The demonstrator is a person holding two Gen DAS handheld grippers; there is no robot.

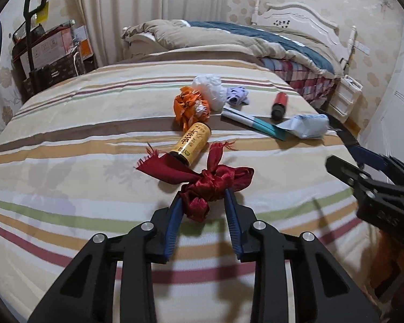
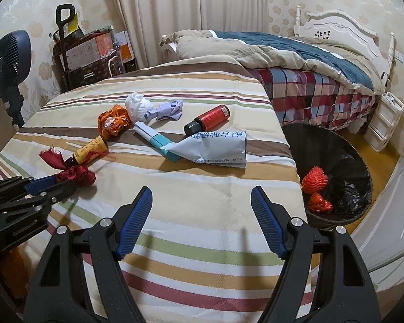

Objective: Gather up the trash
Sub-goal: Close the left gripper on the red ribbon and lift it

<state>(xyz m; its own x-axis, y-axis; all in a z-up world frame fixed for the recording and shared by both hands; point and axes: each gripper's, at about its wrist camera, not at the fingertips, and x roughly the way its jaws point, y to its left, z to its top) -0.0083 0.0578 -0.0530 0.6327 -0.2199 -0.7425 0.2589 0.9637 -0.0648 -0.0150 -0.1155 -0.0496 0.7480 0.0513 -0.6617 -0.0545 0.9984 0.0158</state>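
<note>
Striped bedding carries most of the trash: the red ribbon (image 1: 212, 185) lies near the front, pinched by the left tool (image 1: 202, 204), while the right tool (image 2: 202, 202) hovers spread and empty. Only two red pieces (image 2: 315, 188) sit in the black-lined bin (image 2: 336, 145) beside the bed, so I judge the job barely begun, with the yellow bottle (image 1: 192, 142), orange wrapper (image 1: 191, 106), red bottle (image 2: 207, 121) and papers (image 2: 218, 145) left.

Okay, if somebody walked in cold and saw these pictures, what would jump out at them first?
Probably the dark red ribbon, pinched between the left gripper fingers on the striped sheet. Behind it lies a scatter of trash, with a yellow-labelled bottle nearest. To the right, a black-lined bin already holds red items.
</note>
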